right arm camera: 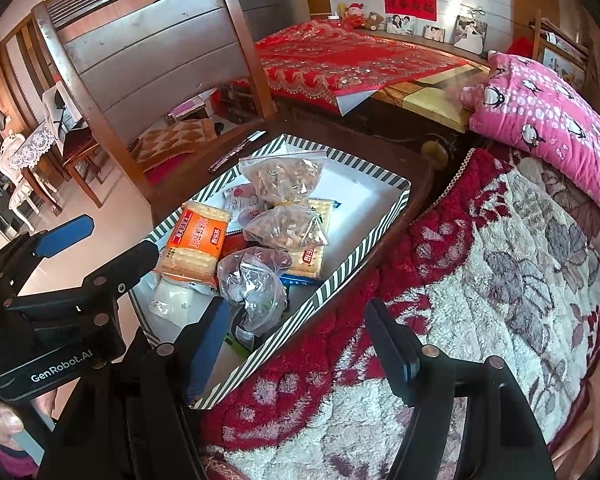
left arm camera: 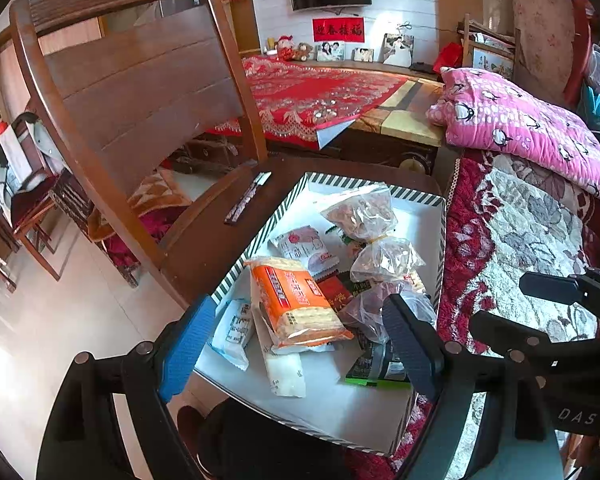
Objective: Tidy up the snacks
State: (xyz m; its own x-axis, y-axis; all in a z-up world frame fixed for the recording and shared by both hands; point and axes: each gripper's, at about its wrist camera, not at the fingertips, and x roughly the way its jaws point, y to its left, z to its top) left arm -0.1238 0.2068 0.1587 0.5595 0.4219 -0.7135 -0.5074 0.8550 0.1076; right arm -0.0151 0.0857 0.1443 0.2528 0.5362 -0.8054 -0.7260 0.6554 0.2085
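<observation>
A striped-rim white box [left arm camera: 420,196] [right arm camera: 356,256] stands on a dark wooden stool and holds several snacks: an orange cracker pack [left arm camera: 296,300] [right arm camera: 196,240], clear bags of nuts [left arm camera: 360,212] [right arm camera: 284,176], white packets [left arm camera: 232,332] and a green-edged packet [left arm camera: 374,368]. My left gripper [left arm camera: 300,348] is open and empty, low over the box's near end, one finger on each side of the cracker pack. It also shows in the right wrist view [right arm camera: 112,240]. My right gripper [right arm camera: 300,344] is open and empty above the box's right rim and the blanket. Its fingers [left arm camera: 548,284] show in the left wrist view.
A red and white floral blanket [right arm camera: 480,300] lies right of the box, with a pink penguin quilt [right arm camera: 548,112] behind it. A wooden chair back [left arm camera: 132,80] stands at the left. A long dark packet [left arm camera: 246,200] lies on the stool beside the box. A red bedspread [left arm camera: 320,88] lies beyond.
</observation>
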